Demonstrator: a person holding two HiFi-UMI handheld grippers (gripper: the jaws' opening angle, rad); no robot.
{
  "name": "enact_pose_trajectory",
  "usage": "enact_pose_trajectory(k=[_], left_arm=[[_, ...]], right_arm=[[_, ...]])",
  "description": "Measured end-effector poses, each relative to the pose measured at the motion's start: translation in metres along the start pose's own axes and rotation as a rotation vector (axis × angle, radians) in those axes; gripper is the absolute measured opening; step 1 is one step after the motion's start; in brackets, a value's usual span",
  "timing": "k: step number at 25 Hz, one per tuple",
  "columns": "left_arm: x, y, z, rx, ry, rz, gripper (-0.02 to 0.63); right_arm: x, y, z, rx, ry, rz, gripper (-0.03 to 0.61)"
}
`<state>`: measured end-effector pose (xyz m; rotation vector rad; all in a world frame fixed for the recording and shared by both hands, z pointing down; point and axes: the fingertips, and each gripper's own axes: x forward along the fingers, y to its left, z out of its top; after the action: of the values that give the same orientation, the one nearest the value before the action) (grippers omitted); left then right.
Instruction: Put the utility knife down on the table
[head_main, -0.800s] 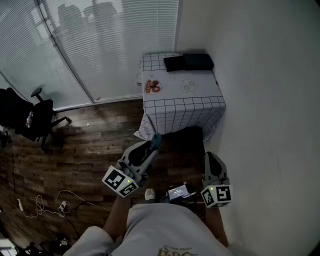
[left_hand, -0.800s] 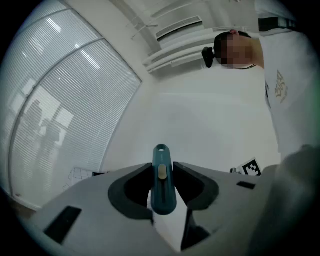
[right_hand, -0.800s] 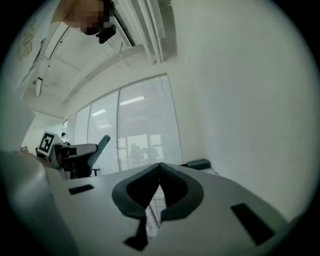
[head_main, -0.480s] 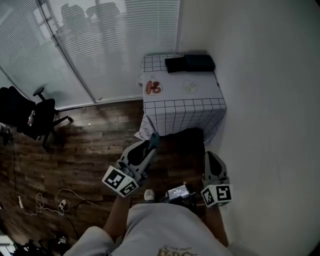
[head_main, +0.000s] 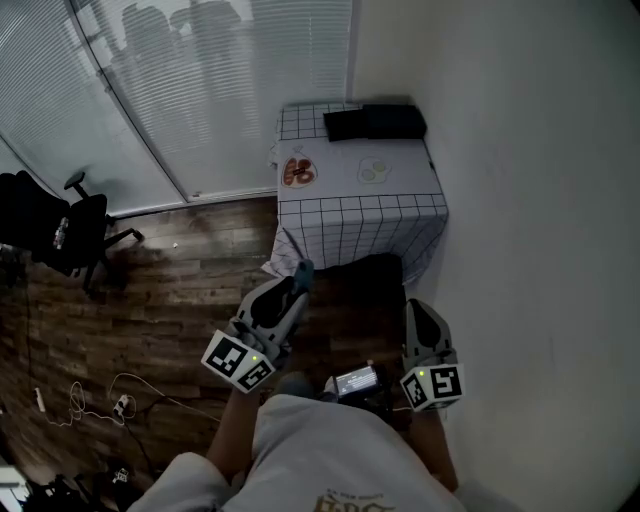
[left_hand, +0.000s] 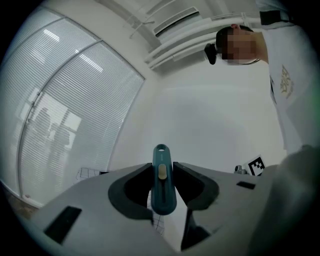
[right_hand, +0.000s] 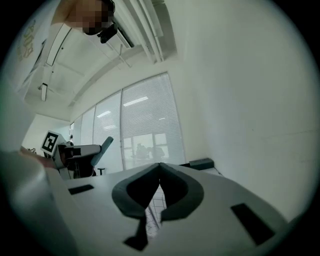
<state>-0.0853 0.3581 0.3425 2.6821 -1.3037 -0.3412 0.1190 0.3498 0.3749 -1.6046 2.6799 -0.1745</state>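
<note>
A teal utility knife (left_hand: 162, 180) with a cream slider stands clamped between the jaws of my left gripper (left_hand: 163, 176), its rounded end sticking out past the tips. In the head view the left gripper (head_main: 288, 295) hangs over the wooden floor, knife tip (head_main: 303, 269) pointing toward the small table (head_main: 400, 208) with a checked cloth. My right gripper (head_main: 421, 318) is held lower right near the wall, and its jaw tips (right_hand: 159, 167) meet with nothing between them.
On the table lie a dark flat box (head_main: 373, 122) at the back and two plates (head_main: 297, 172), (head_main: 374, 171). A white wall (head_main: 540, 220) runs along the right. Blinds cover the window behind; an office chair (head_main: 62, 227) stands at left, cables (head_main: 95, 405) on the floor.
The table has shifted slightly left and up in the head view as the head moved. Both grippers keep almost the same place, the knife still held.
</note>
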Motion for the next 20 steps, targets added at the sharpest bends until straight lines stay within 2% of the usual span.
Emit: enact_pose_trajectory(k=[10, 16, 20], left_arm=[[0.037, 0.013, -0.004, -0.009, 0.014, 0.002, 0.137], [0.070, 0.039, 0.003, -0.017, -0.036, -0.033, 0.137], [0.101, 0.065, 0.006, -0.006, -0.031, -0.045, 0.137]], right_arm=[[0.012, -0.035, -0.001, 0.010, 0.026, -0.021, 0.008], [0.050, -0.052, 0.002, 0.009, 0.037, -0.038, 0.008], [0.083, -0.067, 0.004, 0.010, 0.034, -0.051, 0.008]])
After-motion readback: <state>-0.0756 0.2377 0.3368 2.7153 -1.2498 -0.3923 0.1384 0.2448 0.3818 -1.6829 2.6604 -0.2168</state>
